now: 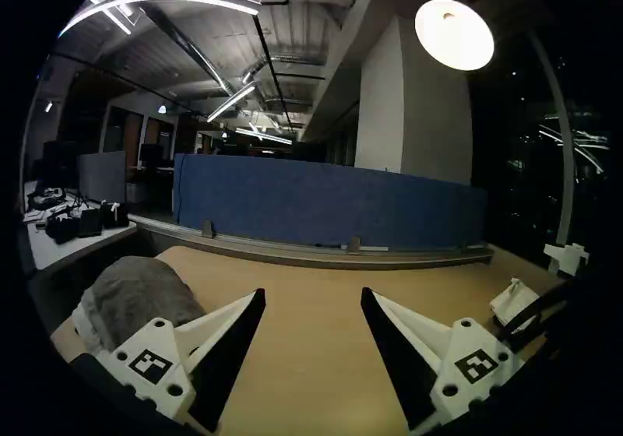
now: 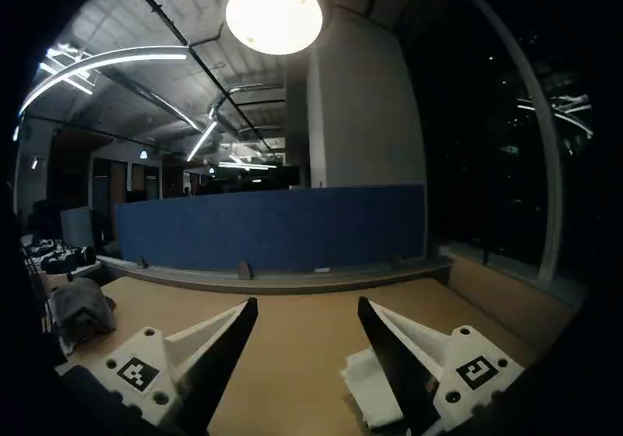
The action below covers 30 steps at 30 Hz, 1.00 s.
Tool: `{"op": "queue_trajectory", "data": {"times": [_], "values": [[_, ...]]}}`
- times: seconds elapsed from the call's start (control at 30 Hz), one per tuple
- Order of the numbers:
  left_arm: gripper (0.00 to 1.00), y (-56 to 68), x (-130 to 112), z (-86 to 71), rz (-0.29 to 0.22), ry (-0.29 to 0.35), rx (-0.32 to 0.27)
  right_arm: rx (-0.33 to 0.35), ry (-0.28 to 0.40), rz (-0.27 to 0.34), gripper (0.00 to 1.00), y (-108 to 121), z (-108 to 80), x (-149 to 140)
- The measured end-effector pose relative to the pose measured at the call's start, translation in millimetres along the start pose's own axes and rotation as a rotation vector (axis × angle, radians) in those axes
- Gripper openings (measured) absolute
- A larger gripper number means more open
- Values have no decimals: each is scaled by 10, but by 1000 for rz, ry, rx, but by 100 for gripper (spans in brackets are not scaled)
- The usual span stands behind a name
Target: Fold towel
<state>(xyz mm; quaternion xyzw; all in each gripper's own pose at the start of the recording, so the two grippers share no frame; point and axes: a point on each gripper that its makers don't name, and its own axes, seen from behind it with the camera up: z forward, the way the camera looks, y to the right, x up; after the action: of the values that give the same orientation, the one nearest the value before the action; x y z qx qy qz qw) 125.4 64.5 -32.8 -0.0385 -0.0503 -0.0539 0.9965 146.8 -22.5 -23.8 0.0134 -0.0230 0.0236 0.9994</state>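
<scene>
Left gripper (image 1: pixel 312 292) and right gripper (image 2: pixel 307 301) hold their fingers apart above the counter (image 1: pixel 311 358); a gray towel (image 1: pixel 136 296) lies bunched nearby

- Between the spread fingers of the left hand-held gripper (image 1: pixel 311 292), the tabletop (image 1: pixel 311 342) lies bare as far as the blue partition (image 1: pixel 327 202), which walls off the far edge.
- A grey towel heap (image 1: pixel 136 296) sits just beside the finger on the left of that view, blocking that side.
- The right hand-held gripper (image 2: pixel 307 302), fingers apart, also faces bare wood. A white folded cloth (image 2: pixel 362 377) lies against its finger on the right of that view.
- A raised ledge (image 2: pixel 498 296) bounds the tabletop beside the dark window.
</scene>
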Motion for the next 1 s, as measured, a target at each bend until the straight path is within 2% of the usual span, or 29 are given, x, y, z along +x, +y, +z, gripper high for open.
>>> {"op": "queue_trajectory", "data": {"times": [0.17,0.37,0.47,0.6,0.77,1.0], "values": [[91,-63,22,24,33,37,17,23,-4,-14,100,-93,-4,-33],[91,-105,-12,70,143,79,45,34,-35,-3,100,-119,-4,-110],[91,-90,-33,76,175,106,48,29,-56,11,100,-81,6,-152],[91,-118,-106,89,182,126,52,18,-89,24,100,-9,34,-207],[91,-254,-261,121,168,140,67,-4,-109,17,100,61,93,-246],[91,-478,-502,175,148,150,67,8,-117,-26,100,-96,156,-346]]}}
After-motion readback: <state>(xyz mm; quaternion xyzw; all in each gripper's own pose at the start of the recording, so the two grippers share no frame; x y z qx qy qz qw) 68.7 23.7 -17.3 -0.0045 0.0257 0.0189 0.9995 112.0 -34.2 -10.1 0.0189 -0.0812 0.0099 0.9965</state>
